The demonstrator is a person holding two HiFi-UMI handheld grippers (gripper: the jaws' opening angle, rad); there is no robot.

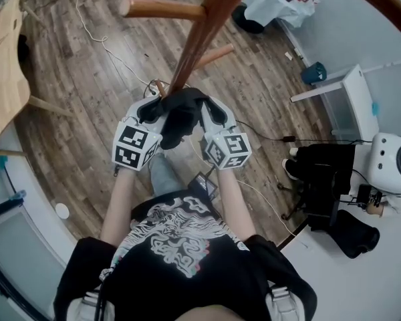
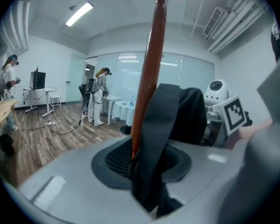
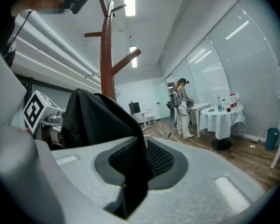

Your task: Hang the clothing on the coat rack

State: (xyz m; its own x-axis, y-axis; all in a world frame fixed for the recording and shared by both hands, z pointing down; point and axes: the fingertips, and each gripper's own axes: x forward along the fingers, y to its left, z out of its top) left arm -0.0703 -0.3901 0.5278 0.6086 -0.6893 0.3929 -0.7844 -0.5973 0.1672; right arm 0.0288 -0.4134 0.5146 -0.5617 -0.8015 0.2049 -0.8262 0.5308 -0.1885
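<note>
Blk garment, coat rack, wood floor

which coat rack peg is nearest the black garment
The short peg by the left gripper; the longer pegs stick out higher up the pole.

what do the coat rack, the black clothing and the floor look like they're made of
Coat rack: probably wood, reddish-brown with a smooth sheen, rounded pegs. Clothing: soft matte black fabric; it folds and drapes. Floor: plank pattern with grain, wood or laminate, can't tell which.
</note>
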